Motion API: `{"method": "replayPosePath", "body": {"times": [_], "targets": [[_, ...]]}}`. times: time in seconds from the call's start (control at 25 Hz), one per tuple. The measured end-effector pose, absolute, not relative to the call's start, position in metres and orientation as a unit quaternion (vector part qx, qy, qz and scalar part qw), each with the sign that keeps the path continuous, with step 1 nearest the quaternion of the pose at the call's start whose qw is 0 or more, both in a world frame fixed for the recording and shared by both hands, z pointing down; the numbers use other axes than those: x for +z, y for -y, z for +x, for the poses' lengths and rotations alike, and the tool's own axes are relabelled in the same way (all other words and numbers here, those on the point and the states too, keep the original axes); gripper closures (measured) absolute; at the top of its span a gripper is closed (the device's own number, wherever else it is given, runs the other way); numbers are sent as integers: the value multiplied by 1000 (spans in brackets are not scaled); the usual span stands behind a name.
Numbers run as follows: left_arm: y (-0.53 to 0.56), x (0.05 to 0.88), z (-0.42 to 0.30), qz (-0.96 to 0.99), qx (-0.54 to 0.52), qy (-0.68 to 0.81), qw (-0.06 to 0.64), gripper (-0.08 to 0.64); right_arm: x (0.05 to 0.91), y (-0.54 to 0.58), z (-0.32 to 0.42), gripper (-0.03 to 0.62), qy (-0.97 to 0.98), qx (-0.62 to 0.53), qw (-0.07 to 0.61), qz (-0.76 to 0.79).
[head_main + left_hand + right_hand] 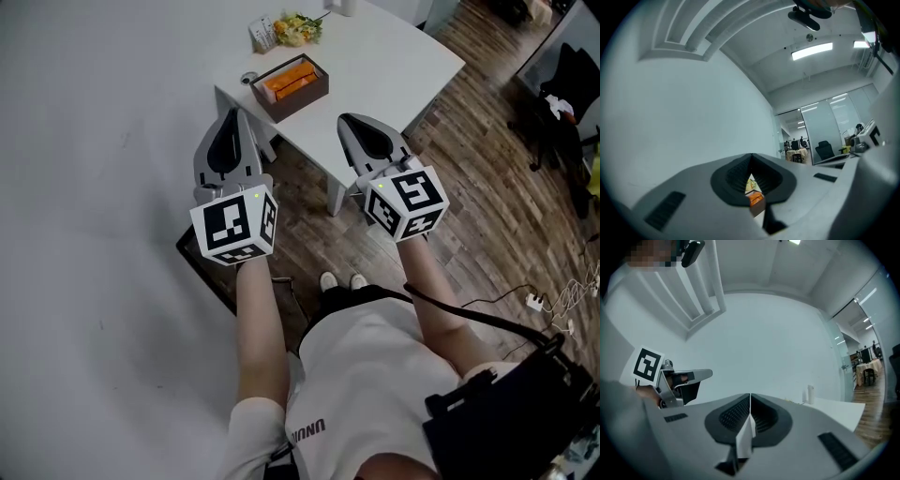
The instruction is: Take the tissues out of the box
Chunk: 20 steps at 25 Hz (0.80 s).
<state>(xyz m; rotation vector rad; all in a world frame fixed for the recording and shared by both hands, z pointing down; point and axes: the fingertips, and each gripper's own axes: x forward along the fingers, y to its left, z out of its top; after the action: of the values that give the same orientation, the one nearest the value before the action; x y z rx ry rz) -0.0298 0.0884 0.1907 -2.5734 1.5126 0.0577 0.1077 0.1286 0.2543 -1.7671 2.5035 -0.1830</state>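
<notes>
White surface [394,56] by a pale wall, over wood flooring: box untouched, both hand-held grippers closed.
Head view: the brown box [298,89] with its orange tissues [291,79] sits at the surface's near corner, flowers [296,28] behind it. The left hand-held gripper [232,116] and right hand-held gripper [351,122] hang short of it, one on either side, well apart from it. Left gripper view: jaws together, empty; the box shows ahead through the slit under the tips. Right gripper view: jaws together, nothing held.
</notes>
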Motion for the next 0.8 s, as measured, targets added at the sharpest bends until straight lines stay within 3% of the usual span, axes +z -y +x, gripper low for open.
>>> {"method": "replayPosePath", "body": {"times": [0.8], "targets": [[-40,191,-28,-866,16,-492,86,546,253,-71,119,571,-807,-41,32,-588]]}}
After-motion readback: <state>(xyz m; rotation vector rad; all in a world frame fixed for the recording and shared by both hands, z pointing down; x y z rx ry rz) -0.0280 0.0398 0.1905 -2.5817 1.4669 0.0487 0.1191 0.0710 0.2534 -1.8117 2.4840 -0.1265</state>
